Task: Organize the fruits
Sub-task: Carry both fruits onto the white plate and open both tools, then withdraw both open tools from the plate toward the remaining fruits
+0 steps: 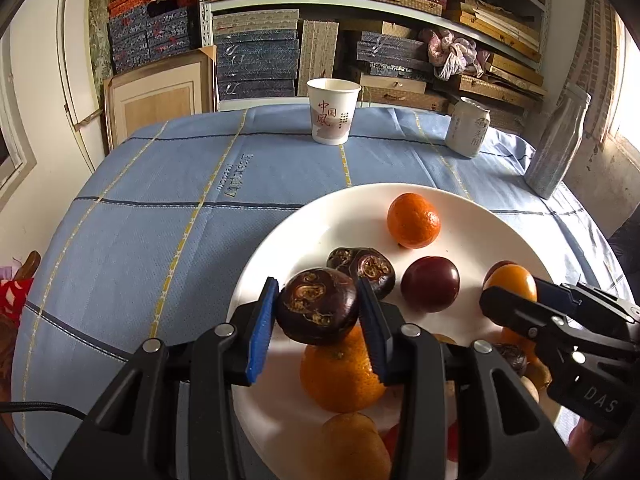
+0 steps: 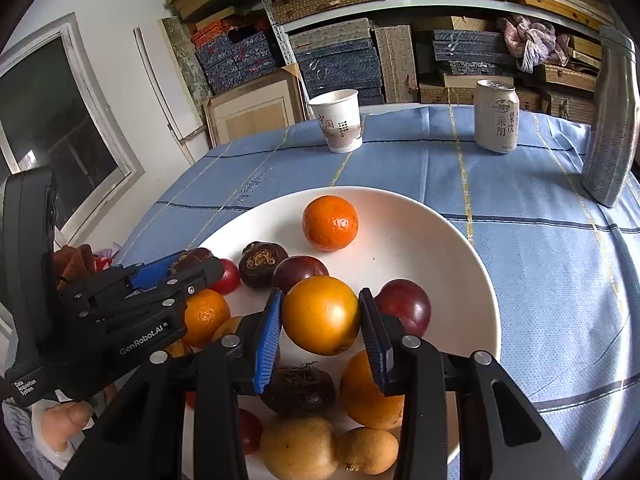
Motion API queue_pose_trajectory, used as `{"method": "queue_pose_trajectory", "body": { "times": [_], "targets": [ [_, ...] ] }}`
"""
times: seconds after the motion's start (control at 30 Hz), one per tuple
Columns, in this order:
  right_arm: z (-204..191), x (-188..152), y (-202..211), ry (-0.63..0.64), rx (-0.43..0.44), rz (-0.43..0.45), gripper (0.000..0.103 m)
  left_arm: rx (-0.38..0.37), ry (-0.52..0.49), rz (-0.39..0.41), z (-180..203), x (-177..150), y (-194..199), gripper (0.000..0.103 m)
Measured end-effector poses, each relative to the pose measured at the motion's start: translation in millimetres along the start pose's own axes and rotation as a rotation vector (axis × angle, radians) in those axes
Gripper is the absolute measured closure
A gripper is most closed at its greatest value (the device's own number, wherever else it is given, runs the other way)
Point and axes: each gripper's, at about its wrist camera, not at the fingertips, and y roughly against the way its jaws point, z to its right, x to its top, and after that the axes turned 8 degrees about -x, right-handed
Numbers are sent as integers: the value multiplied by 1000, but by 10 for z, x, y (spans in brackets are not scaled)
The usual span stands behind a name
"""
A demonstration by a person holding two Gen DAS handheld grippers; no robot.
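A white plate (image 1: 472, 200) on the blue tablecloth holds several fruits. My left gripper (image 1: 318, 312) is shut on a dark brown water chestnut (image 1: 316, 306) and holds it above an orange (image 1: 340, 376). My right gripper (image 2: 320, 314) is shut on a yellow-orange round fruit (image 2: 320, 314) above the plate (image 2: 448, 232). On the plate lie a mandarin (image 1: 413, 221), another water chestnut (image 1: 366, 270) and a dark red plum (image 1: 430, 284). The right gripper shows in the left wrist view (image 1: 516, 300); the left gripper shows in the right wrist view (image 2: 188, 268).
A paper cup (image 1: 334, 110), a drink can (image 1: 467, 126) and a tall grey bottle (image 1: 558, 142) stand at the table's far side. Shelves of stacked boxes fill the back. The cloth (image 1: 160, 220) stretches left of the plate.
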Motion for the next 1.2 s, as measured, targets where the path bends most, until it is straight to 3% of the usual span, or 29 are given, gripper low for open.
{"method": "queue_pose_trajectory", "body": {
  "times": [0.07,0.1,0.3,0.37,0.5,0.63,0.8,0.97,1.2],
  "targets": [
    [-8,7,37,6,-11,11,49,-5,-3,-3,12,-1,4,38],
    [0,15,72,0,-10,25,47,-1,-10,6,32,-3,23,34],
    [25,98,325,-5,0,85,45,14,-39,42,105,10,205,29],
    [32,119,458,-13,10,107,42,13,-32,58,111,0,296,20],
    [43,117,764,-35,27,153,36,-4,-12,82,91,-143,554,19],
    [50,1,1048,-38,42,183,27,-31,22,110,45,-378,798,10],
    [198,-377,1272,-63,40,198,22,-92,56,132,93,-630,1072,9],
    [405,-757,1335,-87,-12,171,19,-126,-23,140,346,-946,1252,7],
    [667,-1053,1552,-162,-33,184,7,-115,-199,26,794,-1370,1150,7]
  ]
}}
